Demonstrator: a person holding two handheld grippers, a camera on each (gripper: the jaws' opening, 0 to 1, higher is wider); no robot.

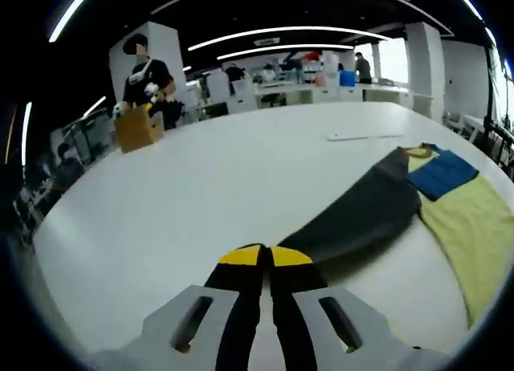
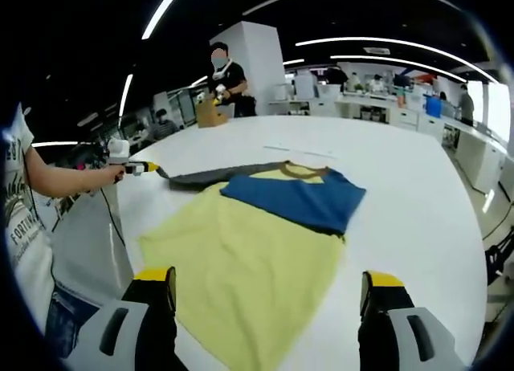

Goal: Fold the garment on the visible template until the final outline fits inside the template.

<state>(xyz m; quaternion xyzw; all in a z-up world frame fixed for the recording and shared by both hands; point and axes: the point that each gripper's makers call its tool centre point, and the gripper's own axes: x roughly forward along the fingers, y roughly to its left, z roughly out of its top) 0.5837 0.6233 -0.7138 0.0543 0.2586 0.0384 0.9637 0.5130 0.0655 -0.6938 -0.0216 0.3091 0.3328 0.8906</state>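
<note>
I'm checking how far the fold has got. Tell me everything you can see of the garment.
The garment is a soft, cloth-like shirt lying flat on the white table. Its body is yellow, one blue sleeve is folded in over the chest, and a dark grey sleeve stretches out sideways, its end pinched in the left gripper. The right gripper hangs open above the hem.

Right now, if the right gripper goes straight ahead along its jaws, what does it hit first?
The right gripper, jaws open, would most likely meet the yellow garment body lying flat on the white table; its height above the cloth is unclear.
</note>
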